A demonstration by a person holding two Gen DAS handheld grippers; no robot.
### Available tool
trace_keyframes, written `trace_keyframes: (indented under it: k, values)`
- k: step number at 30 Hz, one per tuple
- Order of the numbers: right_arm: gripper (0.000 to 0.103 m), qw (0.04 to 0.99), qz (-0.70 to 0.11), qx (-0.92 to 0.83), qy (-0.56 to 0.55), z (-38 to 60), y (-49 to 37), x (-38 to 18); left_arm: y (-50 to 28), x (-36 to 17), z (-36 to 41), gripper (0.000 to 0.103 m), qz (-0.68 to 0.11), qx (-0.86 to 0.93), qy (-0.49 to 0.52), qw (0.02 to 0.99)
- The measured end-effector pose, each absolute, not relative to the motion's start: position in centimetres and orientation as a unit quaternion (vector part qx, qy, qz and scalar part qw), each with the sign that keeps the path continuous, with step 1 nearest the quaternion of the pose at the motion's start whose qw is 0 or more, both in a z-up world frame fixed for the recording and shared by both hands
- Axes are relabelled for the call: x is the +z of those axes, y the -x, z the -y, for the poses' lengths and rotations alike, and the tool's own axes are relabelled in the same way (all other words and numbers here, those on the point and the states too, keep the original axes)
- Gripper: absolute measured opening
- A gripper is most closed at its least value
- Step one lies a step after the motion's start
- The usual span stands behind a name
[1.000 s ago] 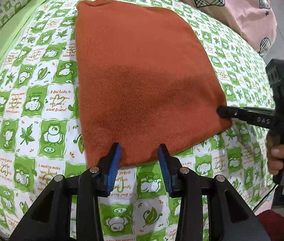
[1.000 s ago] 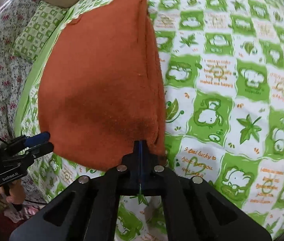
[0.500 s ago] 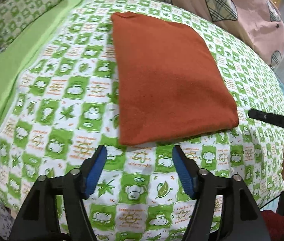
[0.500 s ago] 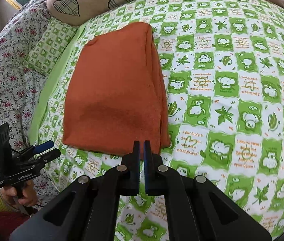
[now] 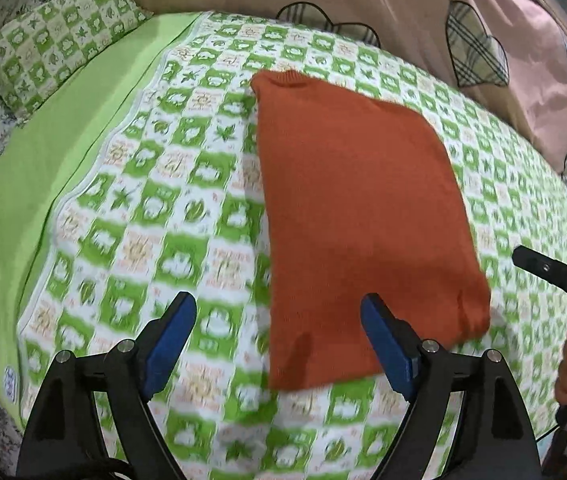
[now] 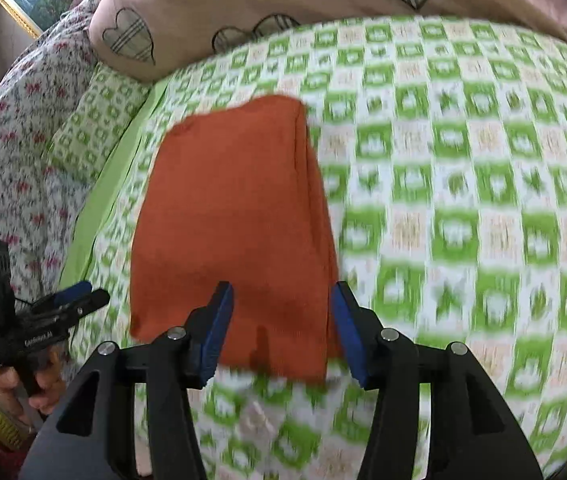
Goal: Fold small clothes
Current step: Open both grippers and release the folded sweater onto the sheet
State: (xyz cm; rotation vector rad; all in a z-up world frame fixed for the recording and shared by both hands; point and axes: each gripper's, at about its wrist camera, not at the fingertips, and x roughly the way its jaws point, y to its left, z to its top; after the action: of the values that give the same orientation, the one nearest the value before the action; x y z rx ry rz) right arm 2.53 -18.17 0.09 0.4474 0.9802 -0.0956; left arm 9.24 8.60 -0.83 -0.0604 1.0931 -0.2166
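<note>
A folded rust-orange knit garment (image 5: pixel 359 220) lies flat on the green-and-white checked bedspread (image 5: pixel 171 208); it also shows in the right wrist view (image 6: pixel 235 220). My left gripper (image 5: pixel 279 344) is open and empty, held above the garment's near left corner. My right gripper (image 6: pixel 279 332) is open and empty above the garment's near edge. The right gripper also shows at the right edge of the left wrist view (image 5: pixel 555 276), and the left gripper at the left of the right wrist view (image 6: pixel 79 300).
A pink quilt with plaid hearts (image 5: pixel 483 40) lies along the far side. A green checked pillow (image 5: pixel 55 28) and a floral cover (image 6: pixel 15 152) lie at the left. The bed's edge runs close below both grippers.
Both grippers have drawn back and up from the garment. The right gripper, shut at the garment's edge before, has opened. The left gripper has opened wider. The garment stays flat.
</note>
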Motion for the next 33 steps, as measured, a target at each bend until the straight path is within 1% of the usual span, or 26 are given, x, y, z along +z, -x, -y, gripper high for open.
trace_keyframes:
  k: [2, 4, 6, 8, 11, 12, 13, 14, 15, 17, 19, 21, 25, 26, 31, 32, 33]
  values:
    - [0.053, 0.861, -0.458, -0.050, -0.214, 18.7, -4.7, 0.2, -10.6, -0.8, -8.4, 0.085, -0.513, -0.103, 0.032, 0.851]
    - [0.048, 0.862, -0.457, -0.050, -0.215, 19.1, -6.4, 0.0, -12.0, -0.9, -8.3, 0.085, -0.505, -0.097, 0.028, 0.857]
    - [0.039, 0.861, -0.460, -0.056, -0.208, 19.3, -8.6, -0.5, -13.3, -1.4, -8.4, 0.085, -0.503, -0.088, 0.026, 0.859]
    - [0.036, 0.857, -0.467, -0.070, -0.206, 20.0, -10.7, -1.5, -15.0, -2.1, -8.7, 0.085, -0.509, -0.077, 0.027, 0.857]
    - [0.036, 0.843, -0.479, -0.085, -0.230, 21.4, -13.2, -3.4, -16.8, -3.3, -9.3, 0.083, -0.518, -0.062, 0.035, 0.853]
    - [0.029, 0.837, -0.484, -0.085, -0.241, 21.9, -13.9, -4.1, -17.3, -3.6, -9.6, 0.082, -0.521, -0.062, 0.043, 0.850]
    - [0.019, 0.831, -0.489, -0.076, -0.254, 22.2, -14.5, -4.7, -17.8, -3.9, -9.8, 0.080, -0.525, -0.063, 0.051, 0.847]
    - [0.016, 0.826, -0.495, -0.065, -0.260, 22.2, -14.9, -5.0, -18.1, -4.0, -9.8, 0.074, -0.526, -0.067, 0.057, 0.846]
    - [0.014, 0.832, -0.494, -0.071, -0.243, 21.9, -15.1, -4.6, -18.3, -4.0, -9.6, 0.073, -0.524, -0.071, 0.054, 0.847]
    - [0.014, 0.840, -0.497, -0.082, -0.203, 21.0, -15.2, -4.0, -18.7, -4.7, -8.7, 0.073, -0.529, -0.067, 0.028, 0.846]
    - [0.014, 0.836, -0.508, -0.092, -0.189, 20.9, -15.6, -4.9, -19.3, -6.0, -8.0, 0.073, -0.546, -0.068, 0.015, 0.835]
    - [0.014, 0.835, -0.507, -0.096, -0.188, 21.1, -15.9, -5.5, -19.7, -6.4, -8.1, 0.074, -0.547, -0.065, 0.021, 0.834]
    - [0.015, 0.838, -0.498, -0.090, -0.204, 21.2, -15.1, -4.2, -18.9, -5.2, -8.1, 0.073, -0.537, -0.062, 0.007, 0.841]
    - [0.017, 0.839, -0.495, -0.089, -0.210, 21.3, -14.6, -3.8, -18.4, -4.8, -8.2, 0.072, -0.535, -0.061, 0.004, 0.843]
    - [0.020, 0.847, -0.471, -0.079, -0.235, 21.0, -10.1, -0.9, -15.7, -3.1, -8.3, 0.073, -0.524, -0.061, 0.002, 0.849]
    - [0.025, 0.848, -0.469, -0.073, -0.235, 20.6, -9.5, -0.7, -14.8, -2.9, -8.2, 0.074, -0.523, -0.060, -0.003, 0.850]
    - [0.034, 0.850, -0.468, -0.065, -0.233, 20.0, -8.4, -0.4, -13.9, -2.6, -8.3, 0.074, -0.522, -0.058, -0.009, 0.851]
